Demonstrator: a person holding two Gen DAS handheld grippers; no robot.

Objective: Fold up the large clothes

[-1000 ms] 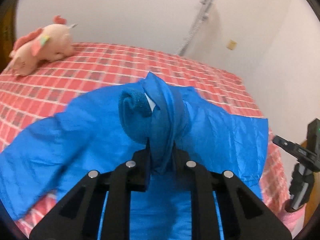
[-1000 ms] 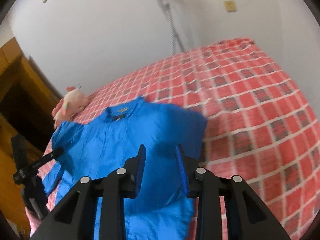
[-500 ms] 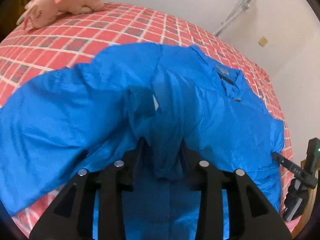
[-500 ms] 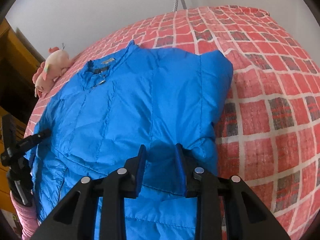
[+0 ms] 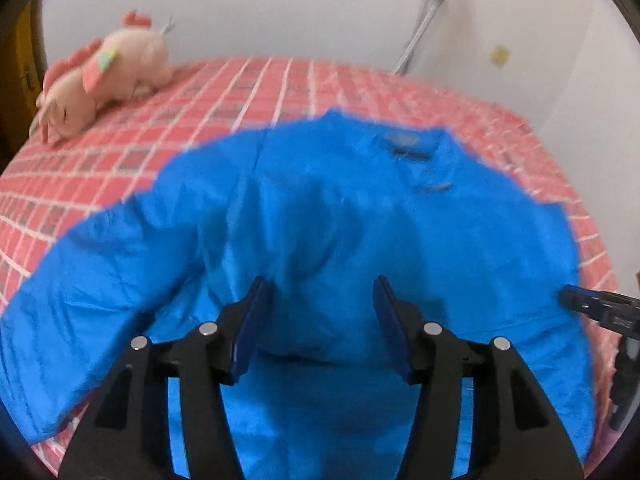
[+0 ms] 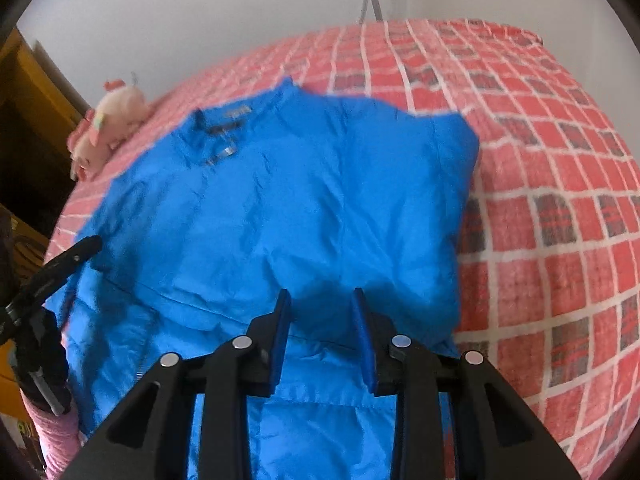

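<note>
A bright blue jacket [image 5: 340,220] lies on the red checked bed, collar [image 5: 404,144] at the far side; it also shows in the right wrist view [image 6: 280,220]. Its left sleeve [image 5: 80,292] stretches out toward the left. The right side is folded over the body, with a straight folded edge [image 6: 460,200]. My left gripper [image 5: 320,300] is open and empty, just above the jacket's lower middle. My right gripper [image 6: 322,312] is open and empty, over the jacket's lower right part. Each gripper shows at the edge of the other's view.
A pink plush toy [image 5: 104,80] lies at the bed's far left corner, also seen in the right wrist view [image 6: 108,128]. The red checked bedspread [image 6: 560,200] extends to the right. A white wall and a metal stand [image 5: 424,16] are behind. Wooden furniture [image 6: 24,120] stands at the left.
My left gripper has let go of the bunched sleeve fabric and opened; the fabric now lies on the jacket. My right gripper has stayed open and moved lower over the jacket.
</note>
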